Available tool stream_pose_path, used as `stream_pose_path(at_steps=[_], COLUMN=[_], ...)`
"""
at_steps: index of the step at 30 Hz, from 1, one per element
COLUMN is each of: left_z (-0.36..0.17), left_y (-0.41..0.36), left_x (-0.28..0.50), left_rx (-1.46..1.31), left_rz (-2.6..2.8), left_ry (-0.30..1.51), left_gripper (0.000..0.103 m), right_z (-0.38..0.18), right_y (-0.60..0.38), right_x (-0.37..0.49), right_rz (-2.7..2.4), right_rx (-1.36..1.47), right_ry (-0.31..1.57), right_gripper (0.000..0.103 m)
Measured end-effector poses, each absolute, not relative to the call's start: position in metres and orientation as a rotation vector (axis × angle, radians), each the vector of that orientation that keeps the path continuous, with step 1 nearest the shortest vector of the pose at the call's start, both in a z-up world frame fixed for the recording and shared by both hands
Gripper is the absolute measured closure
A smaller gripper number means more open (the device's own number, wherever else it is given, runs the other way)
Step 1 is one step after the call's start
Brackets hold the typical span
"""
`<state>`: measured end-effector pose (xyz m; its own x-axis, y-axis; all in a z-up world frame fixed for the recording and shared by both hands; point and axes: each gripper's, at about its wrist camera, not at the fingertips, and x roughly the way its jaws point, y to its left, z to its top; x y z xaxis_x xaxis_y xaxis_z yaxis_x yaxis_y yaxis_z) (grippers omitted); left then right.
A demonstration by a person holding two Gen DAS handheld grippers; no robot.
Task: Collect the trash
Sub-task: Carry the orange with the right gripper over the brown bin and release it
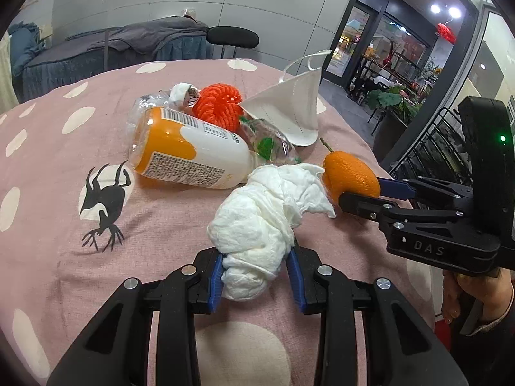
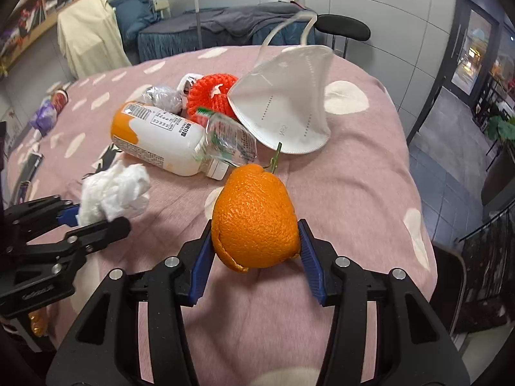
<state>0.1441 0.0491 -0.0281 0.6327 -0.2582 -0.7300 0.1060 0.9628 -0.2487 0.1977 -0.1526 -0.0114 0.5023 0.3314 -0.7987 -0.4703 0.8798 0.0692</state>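
A: Both claws are loaded. The left gripper (image 1: 256,275) is clamped on the crumpled tissue (image 1: 257,222), the right gripper (image 2: 256,259) on the orange peel (image 2: 256,218), both just above the pink cloth-covered table (image 2: 354,193) towards its near edge.

B: The risk?

A: The peel looks hollow (a torn lip hangs below); squeezed, it may buckle and slip. The tissue's loose tail could snag the bottle (image 1: 186,151) mid-table.

Bottle (image 1: 190,151) on tablecloth (image 1: 64,209), mask (image 1: 289,109) right, tissue (image 1: 257,225) in front

Pink spotted tablecloth (image 1: 48,193), black chair (image 1: 232,37) — grey-draped bed (image 2: 225,22)
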Motion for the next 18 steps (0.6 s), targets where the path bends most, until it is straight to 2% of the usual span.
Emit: stream_pose_path(at_steps=[18], left_z=[-0.014], left_y=[-0.021], left_x=[0.149], left_rx=[-0.109], left_rz=[-0.366], left_ry=[0.841], left_gripper=[0.070], right_z=[0.009], right_y=[-0.268], right_x=[0.146], right_rz=[0.330], right_rx=[0.062], right_ry=[0.784], right_gripper=[0.053])
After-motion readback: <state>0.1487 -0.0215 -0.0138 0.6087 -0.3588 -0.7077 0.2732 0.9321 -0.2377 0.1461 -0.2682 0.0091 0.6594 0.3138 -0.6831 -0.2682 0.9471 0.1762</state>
